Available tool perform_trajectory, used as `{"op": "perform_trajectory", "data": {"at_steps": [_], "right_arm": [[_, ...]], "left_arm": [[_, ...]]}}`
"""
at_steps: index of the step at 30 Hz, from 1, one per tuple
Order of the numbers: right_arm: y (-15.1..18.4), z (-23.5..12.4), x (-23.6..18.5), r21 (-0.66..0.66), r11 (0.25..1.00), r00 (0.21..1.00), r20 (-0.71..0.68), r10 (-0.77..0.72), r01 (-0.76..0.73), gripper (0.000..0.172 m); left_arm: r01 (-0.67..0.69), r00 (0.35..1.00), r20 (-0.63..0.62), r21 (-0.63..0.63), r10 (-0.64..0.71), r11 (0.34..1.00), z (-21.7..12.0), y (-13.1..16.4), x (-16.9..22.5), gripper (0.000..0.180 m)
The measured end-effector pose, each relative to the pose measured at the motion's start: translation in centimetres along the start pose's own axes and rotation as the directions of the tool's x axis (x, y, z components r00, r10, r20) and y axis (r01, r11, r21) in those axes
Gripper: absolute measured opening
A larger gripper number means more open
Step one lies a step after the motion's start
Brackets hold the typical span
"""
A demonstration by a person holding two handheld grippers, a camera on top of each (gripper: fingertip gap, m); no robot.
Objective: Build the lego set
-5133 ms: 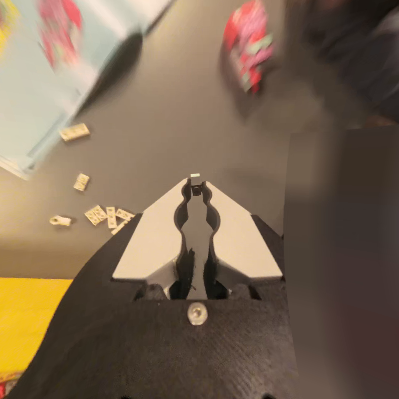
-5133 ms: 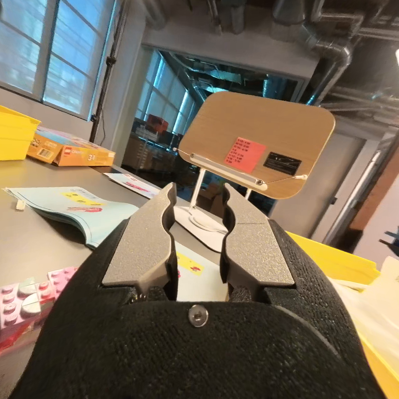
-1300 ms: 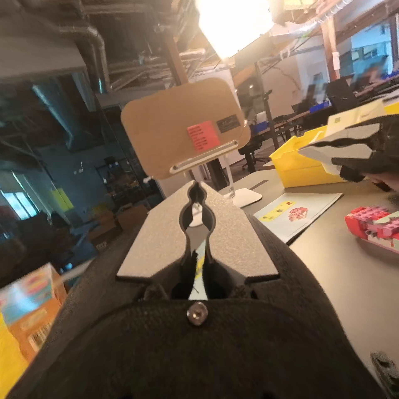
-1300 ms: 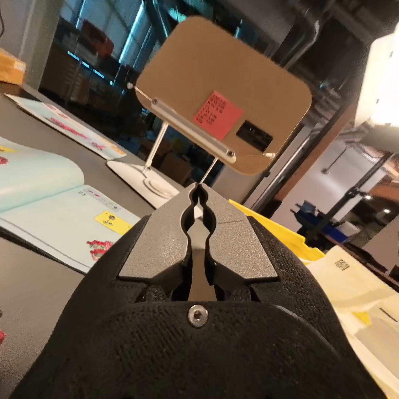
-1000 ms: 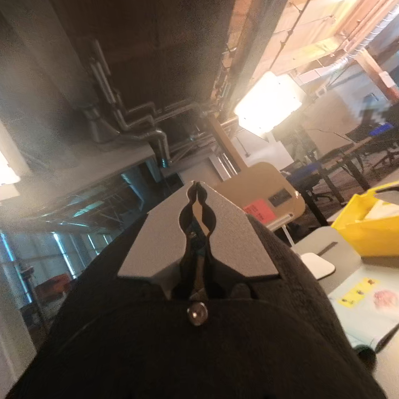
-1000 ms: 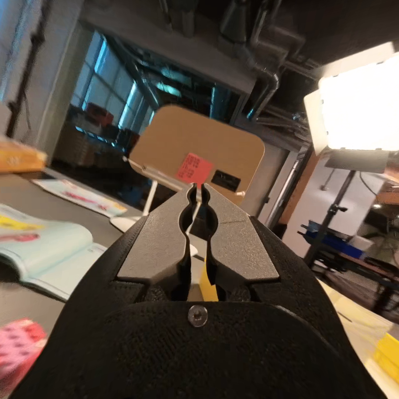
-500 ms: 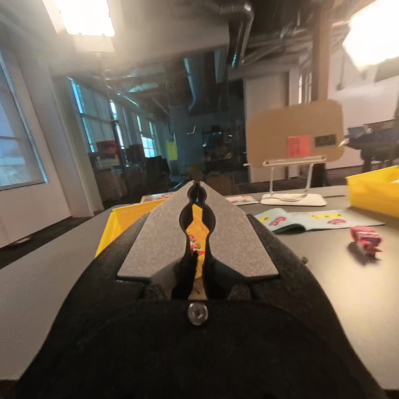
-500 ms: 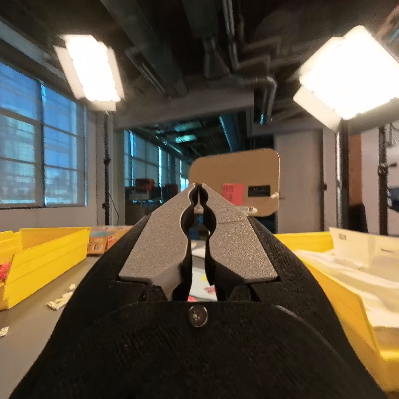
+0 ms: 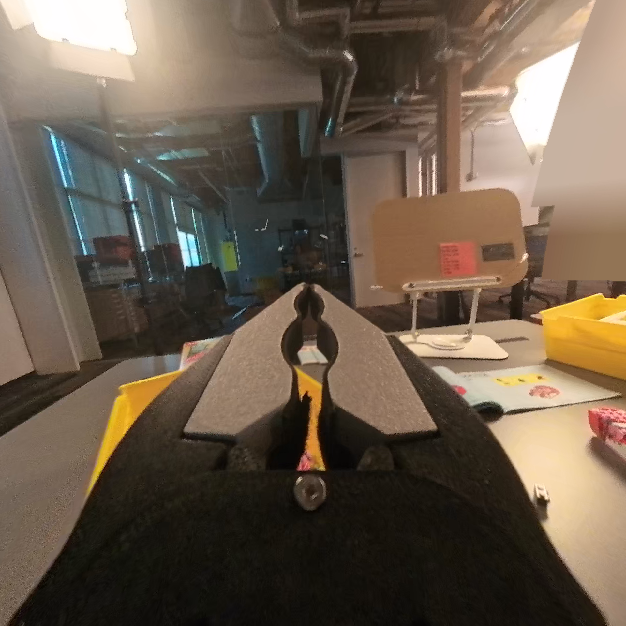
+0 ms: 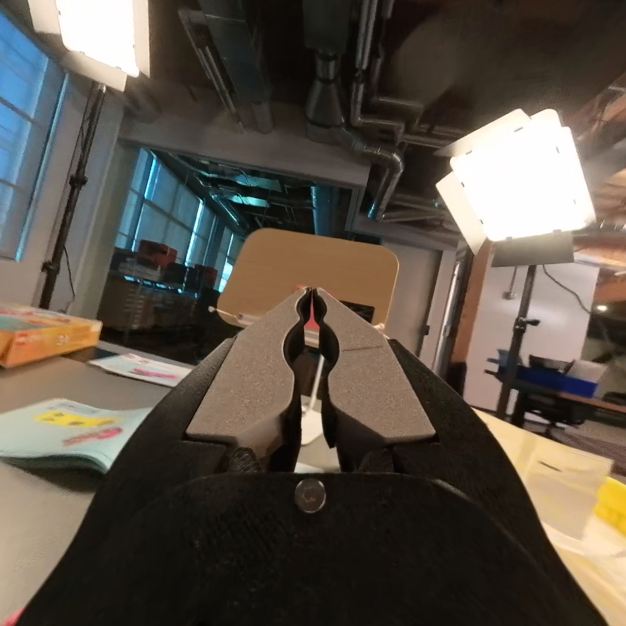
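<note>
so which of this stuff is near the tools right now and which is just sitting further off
At the tools:
- left tool, shut, bare, above yellow plastic bin
- right tool, shut, bare, facing tan wooden book stand

Further off:
- pale blue open booklet
- red-pink brick model
- orange cardboard box

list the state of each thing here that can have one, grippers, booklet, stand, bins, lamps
left gripper: shut, tips meeting, nothing between them
right gripper: shut, nothing held
open booklet: lying open, flat on the table
wooden book stand: upright, ledge bare
yellow bin: open-topped, contents partly visible
light panel: lit
orange box: closed, lying flat
</note>
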State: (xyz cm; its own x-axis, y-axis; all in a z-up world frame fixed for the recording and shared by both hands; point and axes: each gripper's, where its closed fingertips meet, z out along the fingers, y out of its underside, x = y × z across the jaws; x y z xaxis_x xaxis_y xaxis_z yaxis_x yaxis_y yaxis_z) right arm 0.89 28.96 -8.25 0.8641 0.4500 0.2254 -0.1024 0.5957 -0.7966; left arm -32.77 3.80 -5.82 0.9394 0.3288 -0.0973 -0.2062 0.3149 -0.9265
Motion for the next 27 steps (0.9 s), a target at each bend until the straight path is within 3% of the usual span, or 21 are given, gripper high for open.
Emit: {"op": "perform_trajectory", "data": {"at_steps": [3, 9, 13, 17, 27], "right_arm": [[1.2, -0.2, 1.9, -0.031, 0.999, 0.999, -0.024, -0.043, 0.042, 0.000], [5.2, 0.8, 3.5, -0.074, 0.997, 0.999, -0.042, 0.031, -0.034, 0.000], [7.8, 0.7, 1.7, -0.135, 0.990, 0.998, 0.053, 0.043, -0.036, 0.000], [8.9, 1.7, -0.8, -0.135, 0.989, 0.984, 0.177, -0.028, 0.052, 0.000], [9.6, 2.4, -1.8, -0.133, 0.991, 0.971, 0.238, -0.001, 0.033, 0.000]], "left_arm": [[0.038, 0.999, 0.040, -0.043, -0.037, 0.998, -1.8, -0.4, -1.3, 0.000], [-0.032, 0.989, 0.147, 0.068, 0.022, 0.997, -3.0, -3.2, -0.8, 0.000], [-0.089, 0.992, 0.086, 0.012, 0.088, 0.996, -1.4, -1.7, 2.5, 0.000], [-0.141, 0.990, 0.018, -0.002, 0.141, 0.990, -0.5, -0.7, 4.7, 0.000], [0.085, 0.987, -0.124, -0.163, -0.106, 0.983, 2.8, 2.7, 6.1, 0.004]]}}
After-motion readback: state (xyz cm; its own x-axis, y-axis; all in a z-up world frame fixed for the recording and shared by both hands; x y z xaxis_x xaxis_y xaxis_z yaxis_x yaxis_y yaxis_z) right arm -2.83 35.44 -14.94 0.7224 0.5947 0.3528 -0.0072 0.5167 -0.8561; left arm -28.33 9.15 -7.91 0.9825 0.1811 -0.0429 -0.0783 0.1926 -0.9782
